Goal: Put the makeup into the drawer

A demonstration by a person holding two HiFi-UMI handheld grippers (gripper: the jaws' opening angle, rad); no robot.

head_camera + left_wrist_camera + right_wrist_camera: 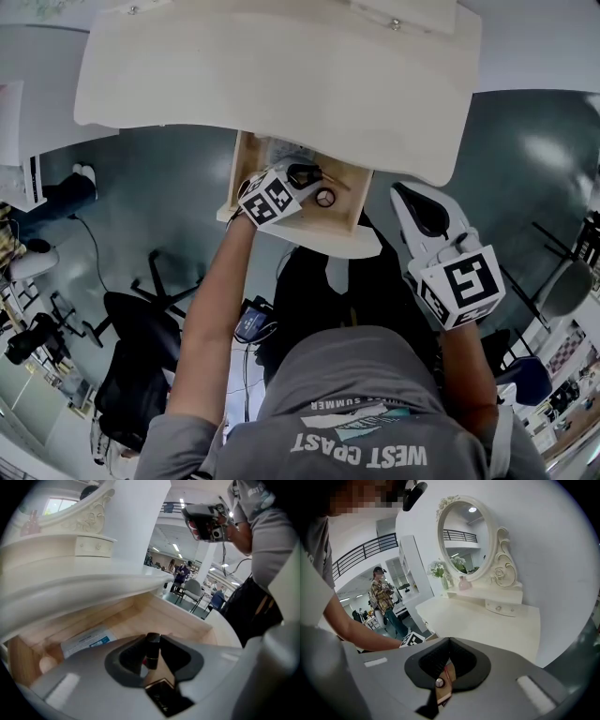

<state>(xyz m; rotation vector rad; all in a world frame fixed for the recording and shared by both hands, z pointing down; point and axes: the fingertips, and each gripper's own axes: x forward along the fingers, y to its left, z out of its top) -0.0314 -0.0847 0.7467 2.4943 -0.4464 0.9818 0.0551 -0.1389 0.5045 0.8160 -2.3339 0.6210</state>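
The dressing table's wooden drawer (pixel 246 155) stands pulled out under the cream tabletop (pixel 281 66). My left gripper (pixel 305 174) reaches down into it. In the left gripper view its jaws (pixel 152 641) are shut on a dark, slim makeup tube (pixel 152 652) that stands upright between them, above the drawer floor (pixel 140 616). A small round item (pixel 325 197) lies in the drawer just right of the gripper. My right gripper (pixel 415 204) hangs in the air to the right of the drawer, with its jaws (pixel 449 641) shut and nothing between them.
A printed leaflet (pixel 87 641) lies on the drawer floor at the left. On the tabletop's far side stand an oval mirror (pixel 464 536), a flower vase (pixel 440 571) and a pink bottle (pixel 464 584). A black office chair (pixel 141 347) stands on the floor at the left.
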